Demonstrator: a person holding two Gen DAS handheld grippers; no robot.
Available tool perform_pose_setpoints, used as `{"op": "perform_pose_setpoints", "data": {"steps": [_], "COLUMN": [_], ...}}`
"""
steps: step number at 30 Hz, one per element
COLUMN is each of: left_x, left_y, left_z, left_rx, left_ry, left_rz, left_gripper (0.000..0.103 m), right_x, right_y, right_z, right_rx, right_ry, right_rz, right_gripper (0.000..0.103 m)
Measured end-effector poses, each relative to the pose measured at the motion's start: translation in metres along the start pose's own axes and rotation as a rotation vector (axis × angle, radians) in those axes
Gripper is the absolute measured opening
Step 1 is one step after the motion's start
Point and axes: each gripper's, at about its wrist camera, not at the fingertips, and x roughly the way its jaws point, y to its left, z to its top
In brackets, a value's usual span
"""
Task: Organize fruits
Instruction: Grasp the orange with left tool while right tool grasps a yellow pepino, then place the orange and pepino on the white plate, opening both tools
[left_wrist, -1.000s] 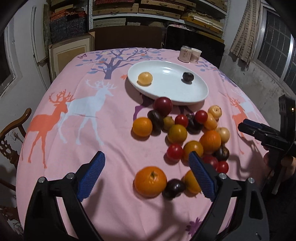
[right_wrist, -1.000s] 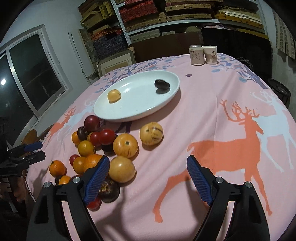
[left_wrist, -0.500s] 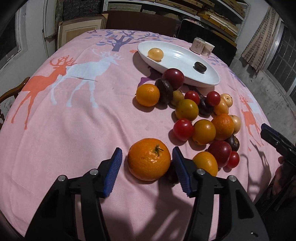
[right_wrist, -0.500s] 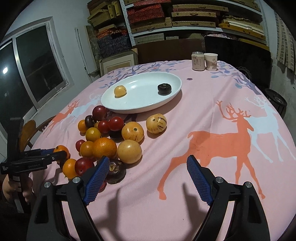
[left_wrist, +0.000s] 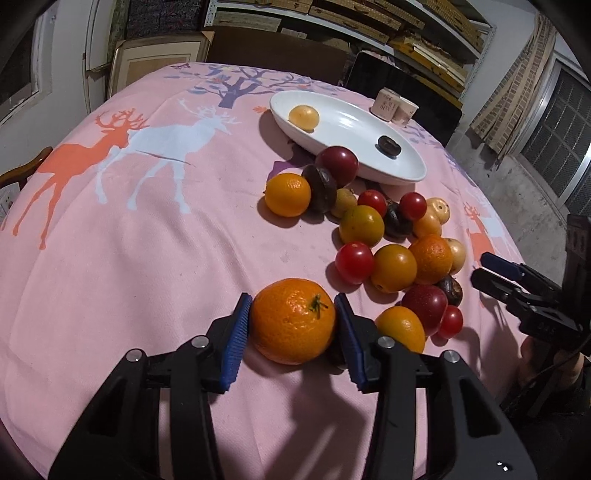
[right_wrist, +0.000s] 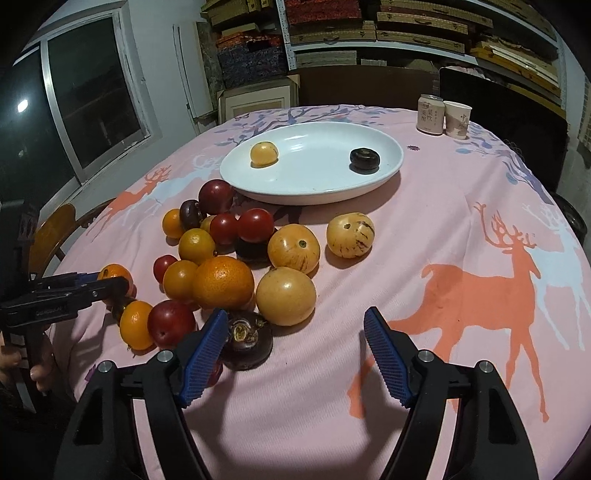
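My left gripper (left_wrist: 293, 312) is shut on a large orange (left_wrist: 292, 320) that rests on the pink tablecloth. In the right wrist view this orange (right_wrist: 114, 276) shows behind the left gripper's fingers (right_wrist: 110, 286). My right gripper (right_wrist: 295, 332) is open and empty above the cloth, its left finger beside a dark wrinkled fruit (right_wrist: 245, 339). A pile of oranges, tomatoes, plums and yellow fruits (right_wrist: 221, 258) lies in front of a white oval plate (right_wrist: 314, 184). The plate holds a yellow fruit (right_wrist: 263, 154) and a dark fruit (right_wrist: 364, 159).
A can (right_wrist: 430, 113) and a paper cup (right_wrist: 457, 119) stand at the table's far side. A wooden chair (right_wrist: 55, 232) stands by the table's left edge. Shelves and boxes fill the back wall. Bare cloth (left_wrist: 147, 240) spreads left of the pile.
My left gripper has closed from wide open onto the large orange. My right gripper has moved slightly toward the pile and stays open.
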Motion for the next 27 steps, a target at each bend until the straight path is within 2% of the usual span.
{"op": "perform_pose_setpoints", "data": {"steps": [2, 3, 4, 5, 11, 12, 17, 20, 27], "left_x": [-0.007, -0.013, -0.018, -0.022, -0.024, -0.023, -0.022, -0.023, -0.019], "left_y": [0.000, -0.002, -0.004, -0.007, -0.011, -0.011, -0.011, -0.013, -0.023], "left_z": [0.001, 0.002, 0.003, 0.004, 0.007, 0.007, 0.010, 0.013, 0.028], "left_rx": [0.003, 0.016, 0.031, 0.045, 0.067, 0.066, 0.067, 0.077, 0.107], "left_ry": [-0.025, -0.047, -0.065, -0.077, -0.076, -0.072, -0.078, -0.087, -0.092], "left_rz": [0.007, 0.023, 0.035, 0.039, 0.024, 0.023, 0.027, 0.026, 0.019], "left_gripper": [0.044, 0.044, 0.045, 0.045, 0.045, 0.045, 0.045, 0.045, 0.045], "right_x": [0.008, 0.013, 0.020, 0.024, 0.041, 0.041, 0.027, 0.014, -0.004], "right_y": [0.001, 0.002, 0.001, 0.000, -0.005, -0.004, -0.006, -0.020, -0.054], "right_z": [0.005, 0.007, 0.009, 0.010, 0.017, 0.017, 0.014, 0.013, 0.020], "right_rx": [0.001, 0.001, -0.002, 0.007, 0.060, 0.060, 0.056, 0.100, 0.179], "right_ry": [0.006, 0.013, 0.038, 0.054, 0.092, 0.092, 0.052, 0.019, -0.042], "right_rz": [-0.005, -0.008, -0.005, 0.016, 0.059, 0.065, 0.054, 0.069, 0.029], "right_gripper": [0.073, 0.058, 0.049, 0.046, 0.046, 0.039, 0.039, 0.039, 0.039]}}
